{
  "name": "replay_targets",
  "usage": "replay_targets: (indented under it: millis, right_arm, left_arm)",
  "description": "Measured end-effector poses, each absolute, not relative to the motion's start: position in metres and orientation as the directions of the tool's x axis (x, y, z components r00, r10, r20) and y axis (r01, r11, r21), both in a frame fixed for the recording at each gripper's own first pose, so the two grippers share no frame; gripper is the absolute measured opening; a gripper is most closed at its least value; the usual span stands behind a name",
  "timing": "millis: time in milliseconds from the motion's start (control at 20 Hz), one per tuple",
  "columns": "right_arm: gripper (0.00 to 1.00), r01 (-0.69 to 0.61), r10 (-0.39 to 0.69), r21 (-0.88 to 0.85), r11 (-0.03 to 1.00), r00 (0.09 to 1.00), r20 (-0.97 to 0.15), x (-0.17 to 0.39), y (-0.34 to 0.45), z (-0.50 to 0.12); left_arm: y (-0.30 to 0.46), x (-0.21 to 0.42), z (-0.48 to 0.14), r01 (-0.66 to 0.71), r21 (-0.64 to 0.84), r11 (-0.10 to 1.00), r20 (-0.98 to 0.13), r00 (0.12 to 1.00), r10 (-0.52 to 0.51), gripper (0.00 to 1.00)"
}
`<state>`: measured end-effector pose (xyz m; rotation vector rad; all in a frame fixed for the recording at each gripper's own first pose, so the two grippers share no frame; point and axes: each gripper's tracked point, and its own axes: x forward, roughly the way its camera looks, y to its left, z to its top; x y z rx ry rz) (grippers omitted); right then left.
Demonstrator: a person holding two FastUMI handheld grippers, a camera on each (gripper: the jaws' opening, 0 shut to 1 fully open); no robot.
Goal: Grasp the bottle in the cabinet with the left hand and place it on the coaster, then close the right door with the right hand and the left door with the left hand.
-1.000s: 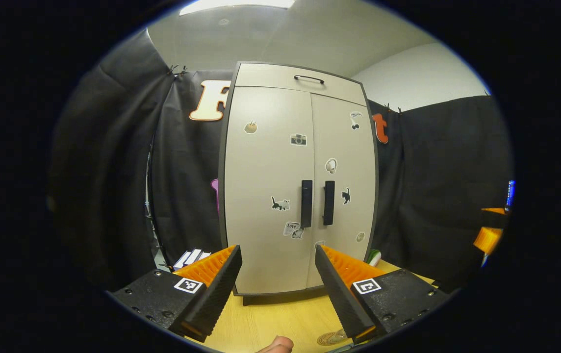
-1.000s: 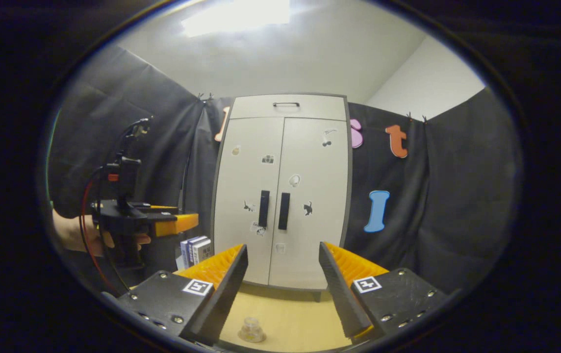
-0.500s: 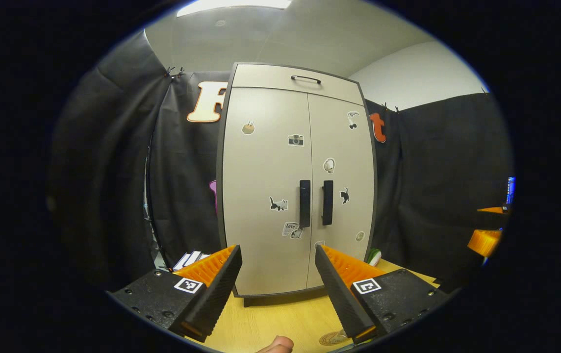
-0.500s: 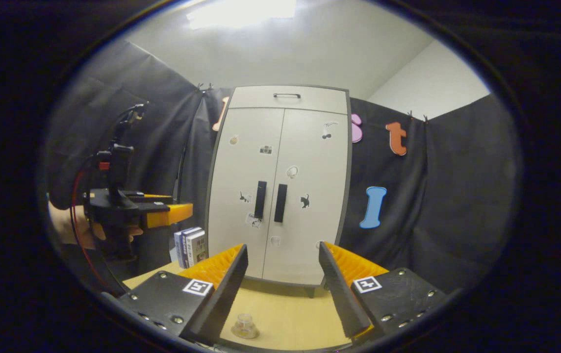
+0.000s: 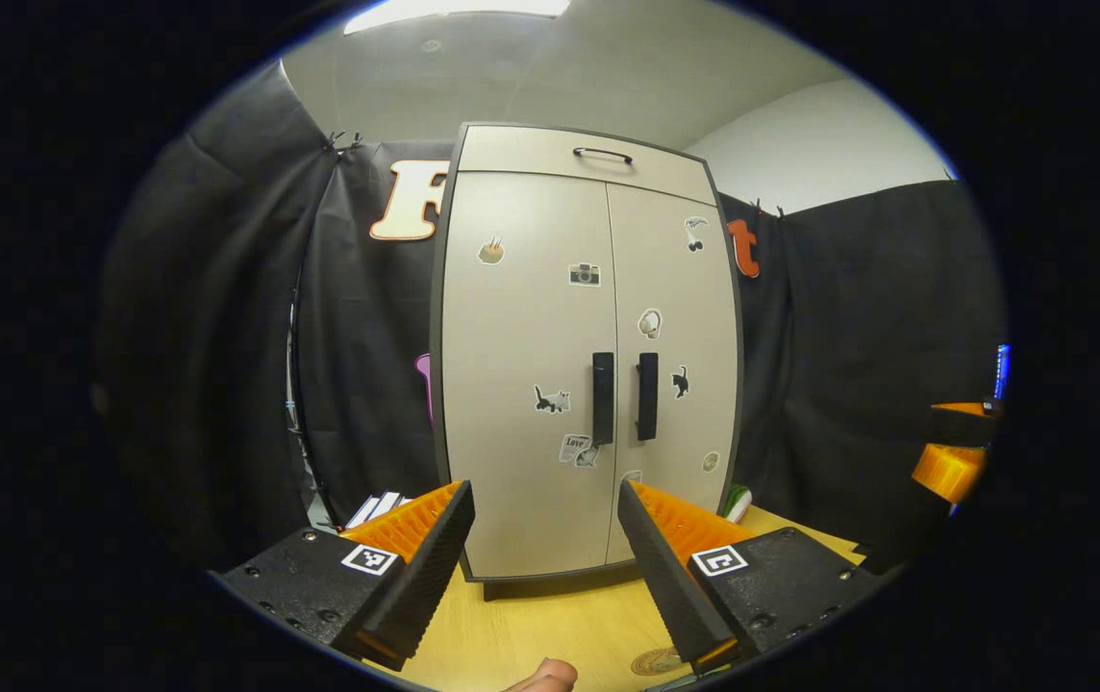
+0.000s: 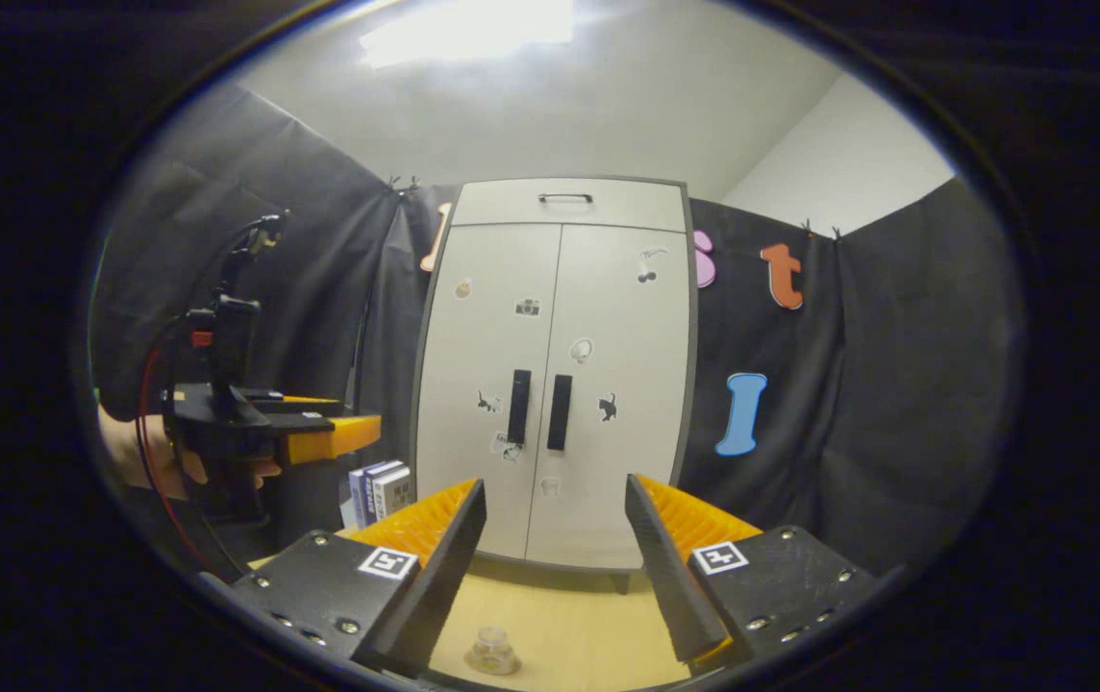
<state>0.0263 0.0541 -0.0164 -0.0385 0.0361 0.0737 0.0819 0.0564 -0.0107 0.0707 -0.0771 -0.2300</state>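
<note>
Status, judged from the current layout: both doors of the tall beige two-door cabinet (image 5: 588, 356) are flush with its front, and a small clear squat bottle (image 6: 492, 653) stands on the pale wooden tabletop (image 5: 550, 625) at the bottom centre of the right gripper view. All listed steps therefore appear complete. One point is unconfirmed: the bottle hides whatever lies under it, so seating on the coaster cannot be told. A round tan disc (image 5: 658, 661) at the bottom of the left gripper view, partly hidden behind the gripper, may be that coaster.

Left gripper view, left to right:
- Left gripper (image 5: 545, 509), lower centre: fingers spread wide, holding nothing, aimed at the cabinet front.
- Black vertical door handles (image 5: 603, 398), frame centre, side by side across the door seam.

Right gripper view, left to right:
- Hand-held left gripper, mid-left of frame.
- Upright stack of small books (image 6: 379, 490), just left of the cabinet base.
- Right gripper (image 6: 555, 519), lower centre: fingers spread wide, empty.

Orientation: the bottle's long axis is vertical, its narrower cap end pointing up. It stands well apart from the cabinet, between the right gripper's fingers as framed and below them, touching neither
</note>
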Motion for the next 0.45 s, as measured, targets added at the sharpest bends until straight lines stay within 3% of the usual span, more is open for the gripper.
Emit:
replay_targets:
  millis: [450]
  right_arm:
    - [0.89,-0.072,0.072,-0.005,0.997,0.997,-0.019,0.056,0.047,-0.01]
  left_arm:
    - [0.033,0.098,-0.006,0.263,0.059,0.963,0.063,0.962,-0.266,0.95]
